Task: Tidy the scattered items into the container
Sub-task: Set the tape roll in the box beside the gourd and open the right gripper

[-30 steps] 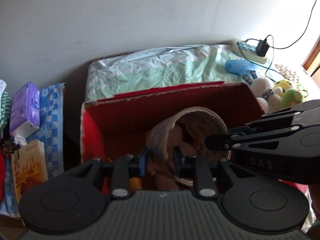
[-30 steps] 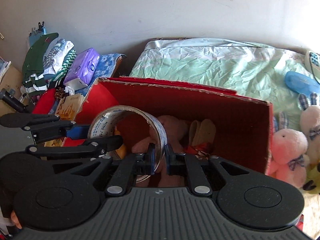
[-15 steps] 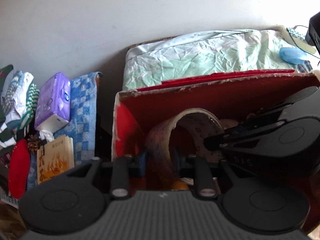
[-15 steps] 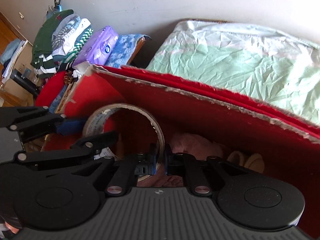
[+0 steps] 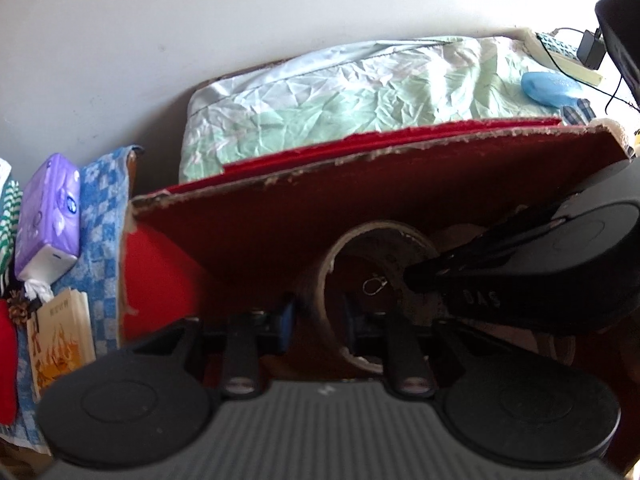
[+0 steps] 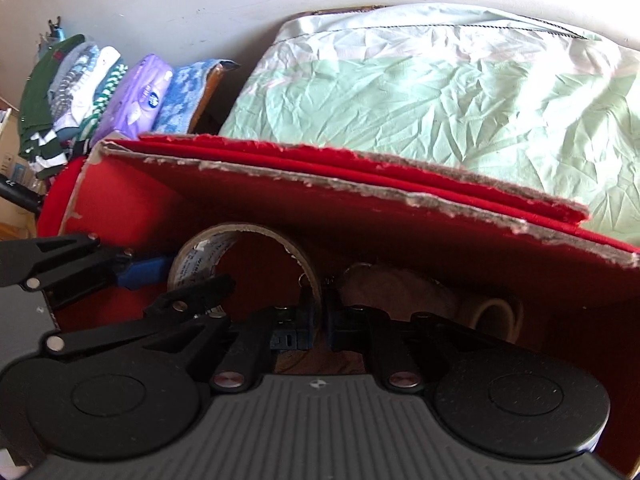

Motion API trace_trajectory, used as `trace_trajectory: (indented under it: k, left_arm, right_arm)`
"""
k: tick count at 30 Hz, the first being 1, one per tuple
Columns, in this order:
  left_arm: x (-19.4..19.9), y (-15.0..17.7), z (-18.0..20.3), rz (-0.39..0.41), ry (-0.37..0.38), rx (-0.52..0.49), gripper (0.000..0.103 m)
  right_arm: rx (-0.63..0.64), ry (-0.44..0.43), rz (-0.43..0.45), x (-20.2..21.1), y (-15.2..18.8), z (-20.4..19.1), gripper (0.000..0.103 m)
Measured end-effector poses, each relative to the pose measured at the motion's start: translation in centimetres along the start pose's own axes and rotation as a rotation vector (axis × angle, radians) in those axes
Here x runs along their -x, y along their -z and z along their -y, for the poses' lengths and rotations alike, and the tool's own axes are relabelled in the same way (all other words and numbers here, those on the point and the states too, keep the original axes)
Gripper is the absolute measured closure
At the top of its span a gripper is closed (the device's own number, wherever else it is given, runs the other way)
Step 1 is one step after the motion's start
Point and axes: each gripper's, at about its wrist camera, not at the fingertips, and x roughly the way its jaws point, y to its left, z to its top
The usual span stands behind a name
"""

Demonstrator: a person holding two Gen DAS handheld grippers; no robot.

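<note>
Both your grippers are clamped on the tape roll (image 6: pixel 244 268), inside the red box (image 6: pixel 360 200): left gripper (image 5: pixel 316 316) on the wall at nine o'clock, right gripper (image 6: pixel 320 316) at three. Let go unevenly and it could roll, probably onto the dim plush below.

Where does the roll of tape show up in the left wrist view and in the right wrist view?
Left wrist: roll of tape sits centre, inside the red box, wall pinched by the left tool.
Right wrist: roll of tape sits left of centre, its right wall pinched by the right tool.
Shared landmark: purple tissue pack.
</note>
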Motion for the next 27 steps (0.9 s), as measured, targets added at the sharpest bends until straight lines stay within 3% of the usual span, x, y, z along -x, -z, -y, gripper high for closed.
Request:
trace_trajectory:
  k: [3, 5, 7, 12, 17, 18, 21, 24, 27]
  left_arm:
    - [-0.5, -0.4, -1.1, -0.023, 0.001, 0.041, 0.083]
    - [-0.8, -0.4, -1.0, -0.031, -0.045, 0.016, 0.071]
    - [-0.7, -0.4, -1.1, -0.035, -0.027, 0.009, 0.056]
    - [0.7, 0.0, -0.7, -0.019, -0.028, -0.044, 0.055]
    - [2.9, 0.9, -0.8, 0.039, -0.006, -0.044, 0.053]
    - [3.4, 1.0, -0.9, 0.053, -0.001, -0.032, 0.052]
    - [5.2, 1.4, -1.2, 0.118, -0.027, 0.002, 0.037]
    - [6.7, 2.0, -1.7, 0.163, -0.026, 0.035, 0.036]
    - [6.4, 2.2, -2.1, 0.138, 0.033, 0.073, 0.037]
  right_arm:
    - [0.011, 0.061, 0.008, -0.3, -0.4, -1.2, 0.097]
    - [-0.013, 0.085, -0.001, -0.6, -0.9, -1.6, 0.097]
    - [-0.042, 0.082, -0.011, -1.2, -1.3, -1.8, 0.095]
    - [-0.104, 0.065, 0.001, -1.7, -1.6, -1.9, 0.093]
    - [-0.16, -0.046, 0.007, -1.2, -1.3, -1.2, 0.077]
    - [-0.168, -0.061, 0.019, -0.7, -1.1, -1.1, 0.077]
    - [-0.178, -0.074, 0.052, 0.8, -0.7, -0.8, 0.078]
    - [-0.21, -0.097, 0.044, 1.4, -0.4, -0.2, 0.081]
    - [-0.232, -0.093, 0.011, 0.5, -0.2, -0.2, 0.087]
